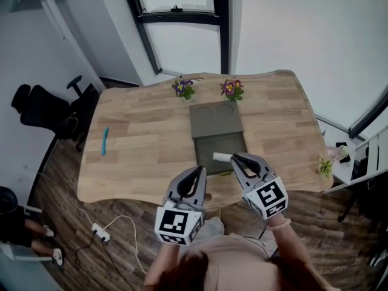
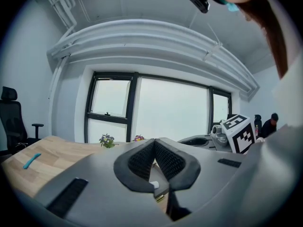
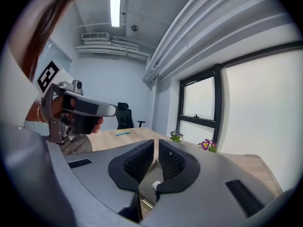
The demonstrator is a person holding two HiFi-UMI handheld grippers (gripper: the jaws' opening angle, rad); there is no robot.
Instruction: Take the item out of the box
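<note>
An open grey box (image 1: 209, 145) lies mid-table, its lid (image 1: 215, 117) folded back toward the window. A white cylinder (image 1: 222, 157) rests at the tray's near edge, with a thin yellowish piece (image 1: 225, 173) just in front of it. My right gripper (image 1: 235, 157) is shut and empty, its tips right beside the cylinder. My left gripper (image 1: 199, 170) hovers over the table's near edge, left of the box, its jaws together on nothing. The cylinder shows low behind the pads in both the left gripper view (image 2: 154, 185) and the right gripper view (image 3: 156, 185).
Two small flower pots (image 1: 183, 88) (image 1: 231, 89) stand behind the box. A blue pen-like item (image 1: 105, 142) lies at the table's left end, and a small plant (image 1: 325, 165) at its right edge. A black office chair (image 1: 42, 111) and a power strip (image 1: 100, 232) are on the floor at the left.
</note>
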